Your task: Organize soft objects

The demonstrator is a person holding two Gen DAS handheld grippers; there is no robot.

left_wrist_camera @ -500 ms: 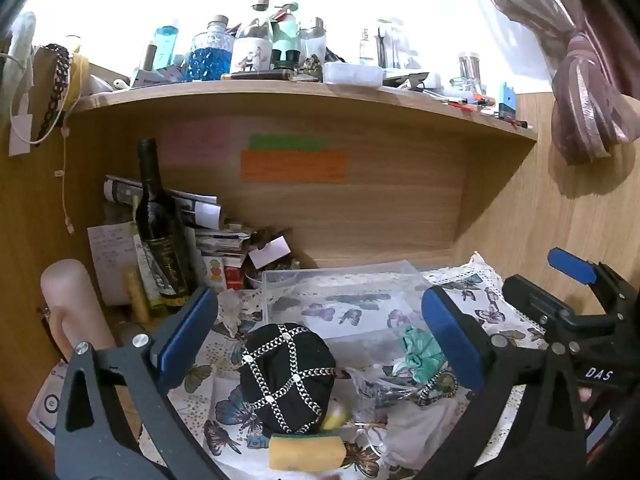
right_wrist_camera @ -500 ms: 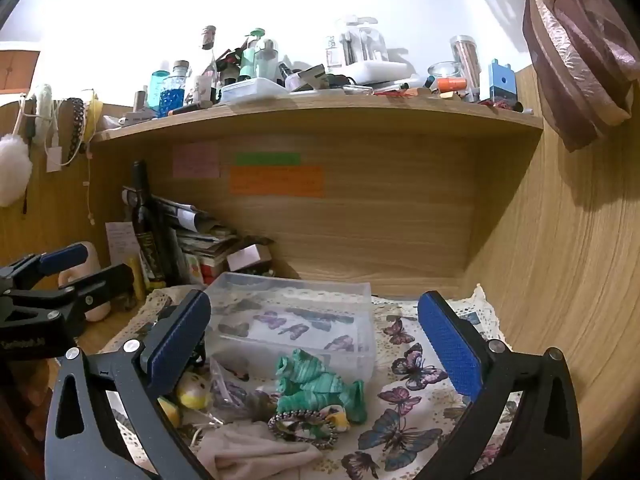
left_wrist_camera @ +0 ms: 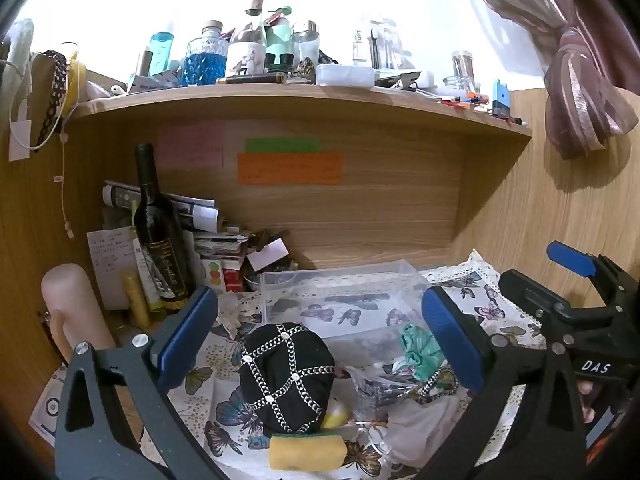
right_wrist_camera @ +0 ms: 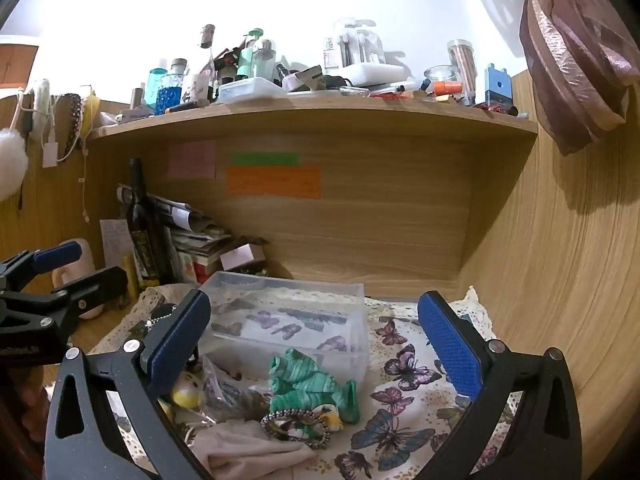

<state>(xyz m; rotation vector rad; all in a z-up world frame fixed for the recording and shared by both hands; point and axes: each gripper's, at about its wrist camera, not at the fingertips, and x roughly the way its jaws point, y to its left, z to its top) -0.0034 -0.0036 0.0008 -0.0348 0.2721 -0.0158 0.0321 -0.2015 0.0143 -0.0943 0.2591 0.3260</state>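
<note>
The left gripper [left_wrist_camera: 316,332] and right gripper [right_wrist_camera: 314,338] hang with jaws wide apart, holding nothing, presumably poised to select. Soft objects lie heaped at 6 o'clock: a knitted black cap [left_wrist_camera: 286,380] crossed by chains, a ribbed green cloth [right_wrist_camera: 308,388], a porous yellow sponge [left_wrist_camera: 306,452]. The clear rigid box [right_wrist_camera: 288,320] sits at 12 o'clock on the bench [right_wrist_camera: 404,412], empty, likely their destination

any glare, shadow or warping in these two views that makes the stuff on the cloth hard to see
Left wrist view: the wall above the shelf is blown out white, the shelf edge bows from fisheye, the black cap stays sharp. Right wrist view: the same washed-out wall, the curtain shadows the side panel, the green fabric is evenly lit.
</note>
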